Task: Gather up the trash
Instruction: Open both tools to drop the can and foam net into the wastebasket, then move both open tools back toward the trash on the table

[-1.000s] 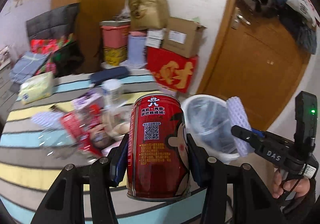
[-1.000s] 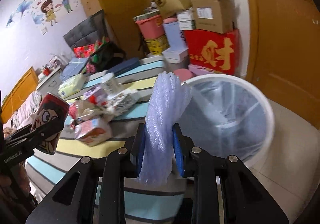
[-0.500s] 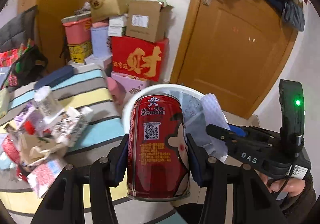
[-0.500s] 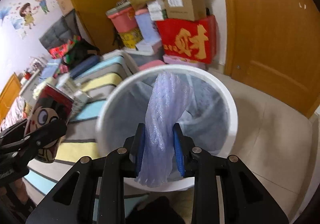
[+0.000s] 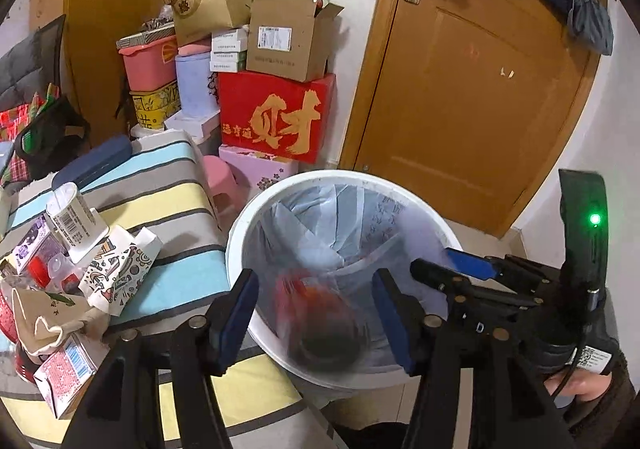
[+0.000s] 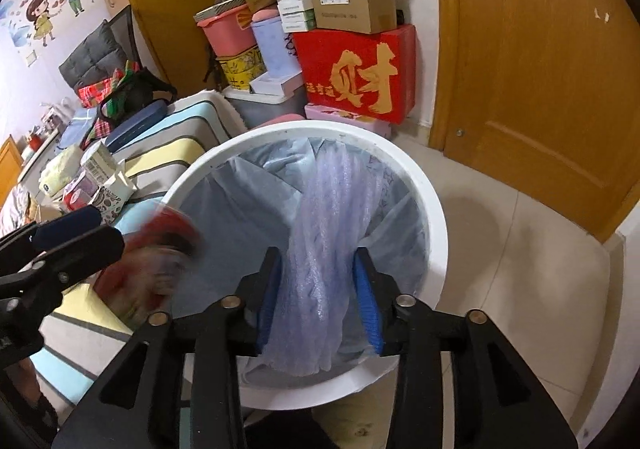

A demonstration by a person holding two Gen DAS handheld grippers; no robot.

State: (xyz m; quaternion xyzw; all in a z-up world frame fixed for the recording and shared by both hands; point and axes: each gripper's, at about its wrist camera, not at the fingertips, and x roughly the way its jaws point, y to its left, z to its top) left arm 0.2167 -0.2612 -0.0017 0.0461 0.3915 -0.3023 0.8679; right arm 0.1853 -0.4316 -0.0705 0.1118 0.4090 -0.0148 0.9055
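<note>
Both grippers over the white trash bin (image 5: 240,245), lined with a pale blue bag, beside the striped bedspread (image 5: 168,185): held there so whatever drops lands inside.

Left gripper (image 5: 314,323): jaws opening, pads clear of the red drink can (image 5: 320,313), now a motion-blurred shape below and between them, apparently dropping into the liner. In the right wrist view, the same can a red smear (image 6: 160,249) at the bin's near rim.

Right gripper (image 6: 318,297): jaws opening too, the twisted sheet of pale bubble wrap (image 6: 328,217) between the blue pads, hanging into the bin. Hard to say whether the pads touch it; no squeeze visible, so probably just let go.

More trash left on the bedspread: cartons and wrappers (image 5: 72,273) in a heap beside the bin, likely next to collect.
</note>
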